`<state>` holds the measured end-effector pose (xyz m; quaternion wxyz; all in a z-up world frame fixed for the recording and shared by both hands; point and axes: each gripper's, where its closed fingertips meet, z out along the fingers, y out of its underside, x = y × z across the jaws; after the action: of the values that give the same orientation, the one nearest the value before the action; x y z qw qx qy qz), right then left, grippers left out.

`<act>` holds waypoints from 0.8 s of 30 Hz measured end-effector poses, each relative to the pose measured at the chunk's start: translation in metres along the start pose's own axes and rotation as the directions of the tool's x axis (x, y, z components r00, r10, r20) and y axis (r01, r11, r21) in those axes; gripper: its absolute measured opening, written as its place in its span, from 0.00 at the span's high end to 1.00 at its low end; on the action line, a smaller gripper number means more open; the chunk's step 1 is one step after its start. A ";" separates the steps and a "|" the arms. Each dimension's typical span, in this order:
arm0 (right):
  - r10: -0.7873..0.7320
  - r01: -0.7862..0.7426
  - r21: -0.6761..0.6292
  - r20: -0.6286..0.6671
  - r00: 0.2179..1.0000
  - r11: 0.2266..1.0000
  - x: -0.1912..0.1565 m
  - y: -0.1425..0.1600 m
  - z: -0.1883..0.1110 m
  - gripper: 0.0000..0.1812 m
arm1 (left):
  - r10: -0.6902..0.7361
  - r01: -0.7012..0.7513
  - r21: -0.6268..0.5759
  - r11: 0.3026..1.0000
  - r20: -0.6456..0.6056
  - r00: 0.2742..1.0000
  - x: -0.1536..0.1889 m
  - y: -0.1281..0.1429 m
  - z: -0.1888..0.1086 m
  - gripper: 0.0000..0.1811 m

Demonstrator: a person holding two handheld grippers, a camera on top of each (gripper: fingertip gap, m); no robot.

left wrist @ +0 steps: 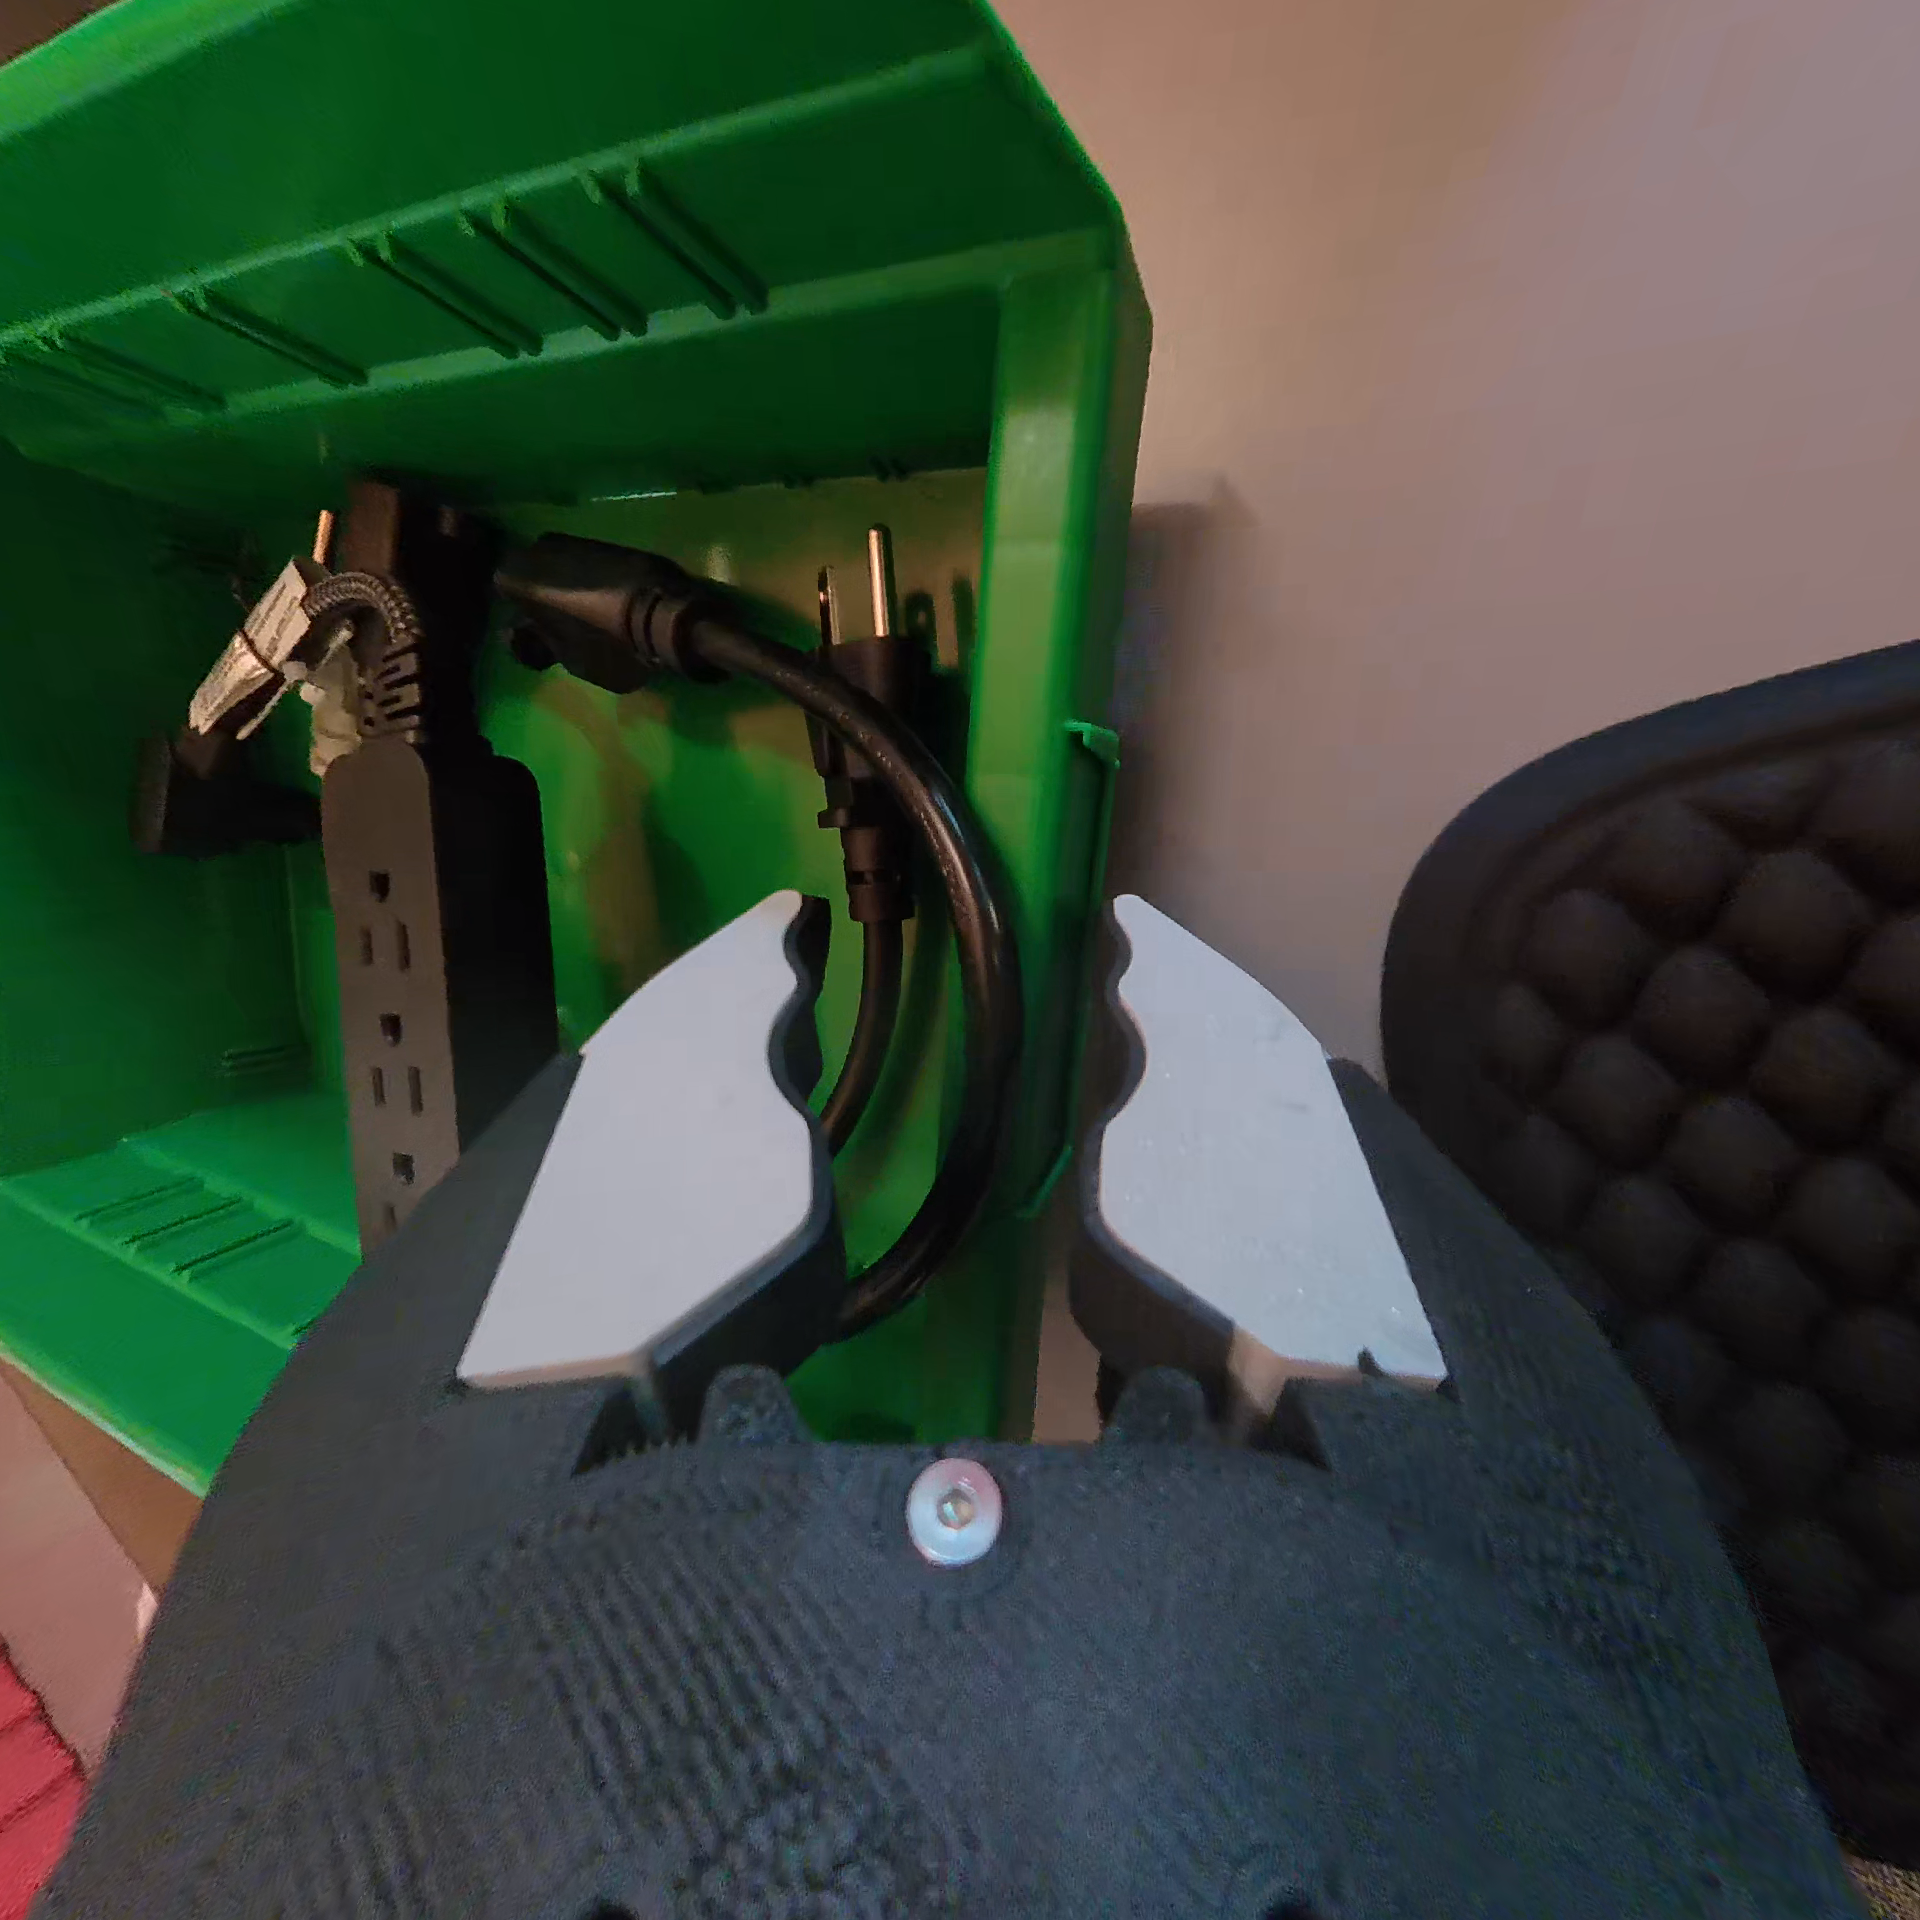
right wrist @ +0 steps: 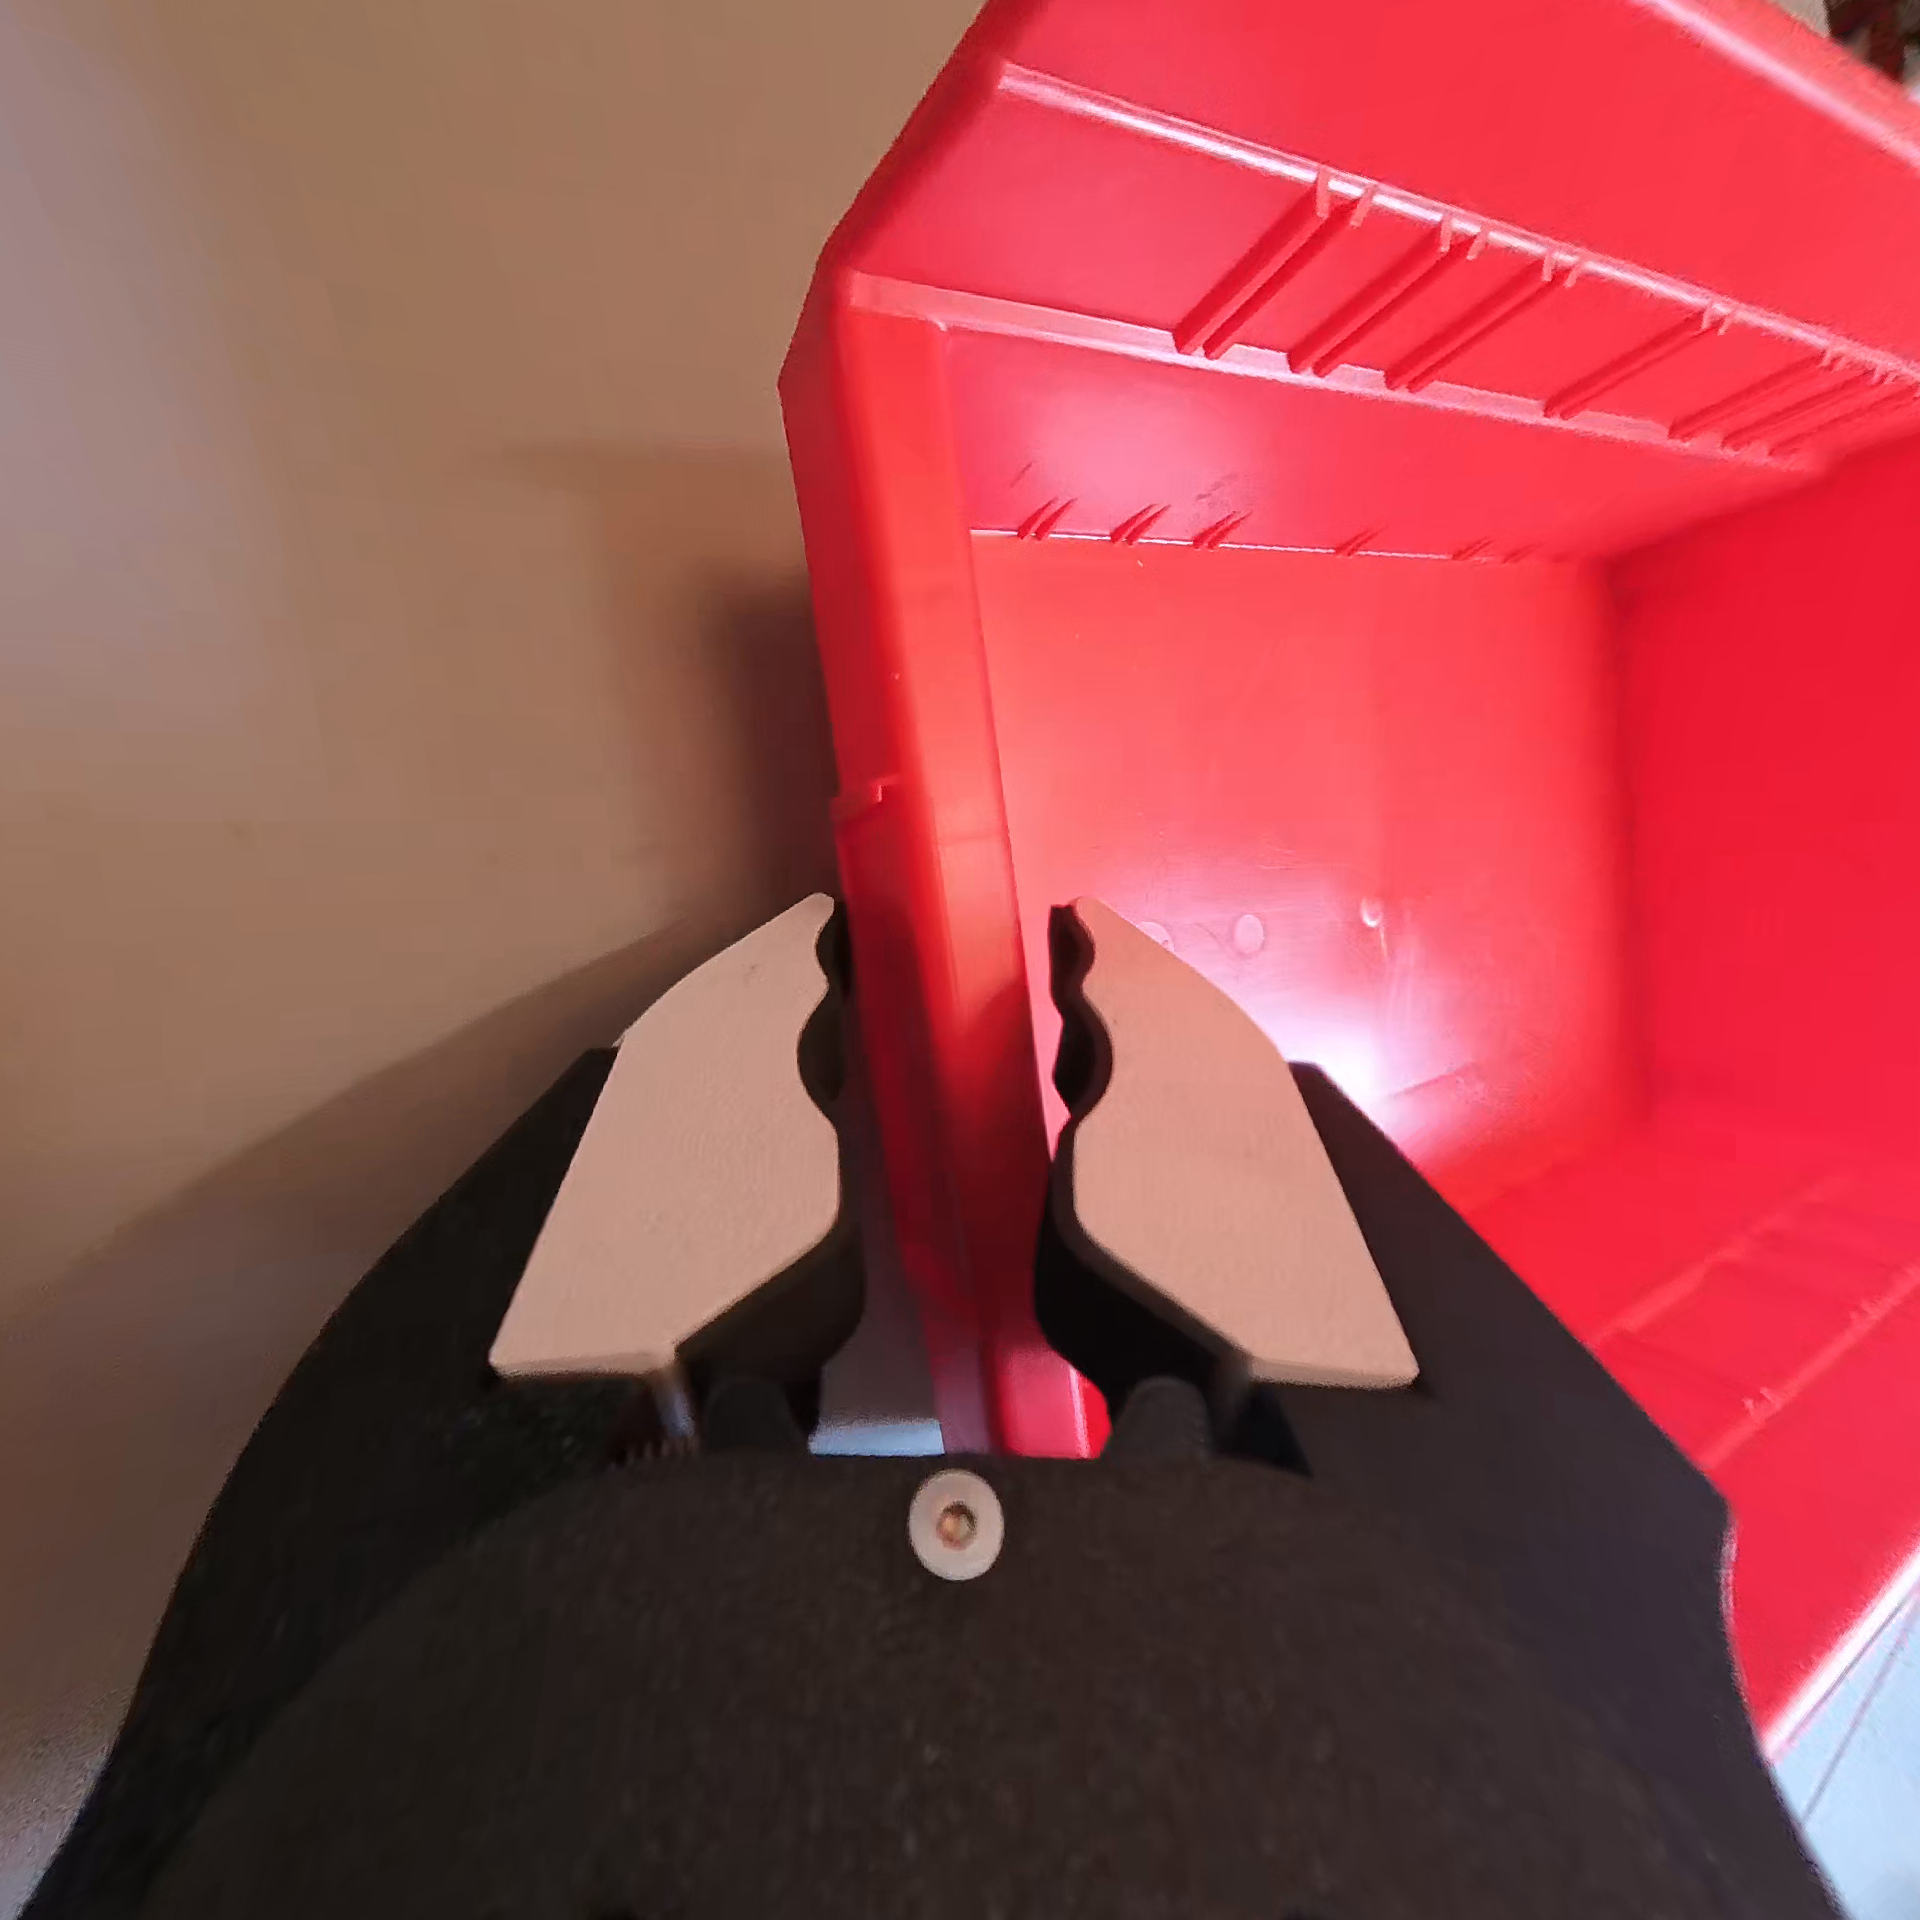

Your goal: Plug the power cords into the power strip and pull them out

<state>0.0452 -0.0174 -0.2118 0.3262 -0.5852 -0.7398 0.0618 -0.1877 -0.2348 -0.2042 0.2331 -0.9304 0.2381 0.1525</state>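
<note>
A black power strip [left wrist: 390, 966] stands on end inside a green bin [left wrist: 1039, 520]. Next to it lie a black power cord [left wrist: 966, 935] looped near the right wall, its pronged plug [left wrist: 862, 665] pointing up, a second black connector [left wrist: 603, 613] and a braided cable with a tag [left wrist: 312, 644]. No plug sits in the sockets that show. My left gripper [left wrist: 958, 914] straddles the bin's right wall, closed on the wall with the cord loop between. My right gripper [right wrist: 943, 914] is closed on the left wall of a red bin [right wrist: 914, 623] that looks empty.
A black quilted cushion [left wrist: 1683, 1091] lies just right of the green bin. A red object [left wrist: 31, 1766] shows at the lower left corner. A plain beige surface [right wrist: 364, 623] is left of the red bin.
</note>
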 end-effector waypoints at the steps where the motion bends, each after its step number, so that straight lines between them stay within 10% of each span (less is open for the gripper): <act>1: 0.013 -0.013 -0.007 -0.015 1.000 1.000 0.006 0.010 -0.003 0.79 | 0.000 0.000 0.002 1.000 0.000 1.000 -0.002 -0.001 0.001 0.73; 8: 0.075 -0.083 -0.063 -0.121 0.990 0.995 0.054 0.062 -0.016 0.77 | 0.031 -0.031 0.010 0.999 0.020 0.999 -0.020 -0.005 0.011 0.74; 15: 0.223 -0.209 0.165 -0.072 0.972 0.964 0.072 0.045 -0.044 0.68 | -0.026 0.022 0.043 0.999 0.104 0.994 -0.055 -0.005 0.025 0.71; 24: 0.152 -0.137 0.103 -0.161 0.975 0.985 0.065 0.071 -0.043 0.66 | -0.200 0.175 0.219 0.960 0.099 0.975 -0.081 -0.025 0.005 0.74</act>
<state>0.1212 0.0507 -0.1853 0.4086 -0.6251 -0.6614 0.0694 -0.2435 -0.1832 -0.1675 0.3568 -0.9083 0.1490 0.1596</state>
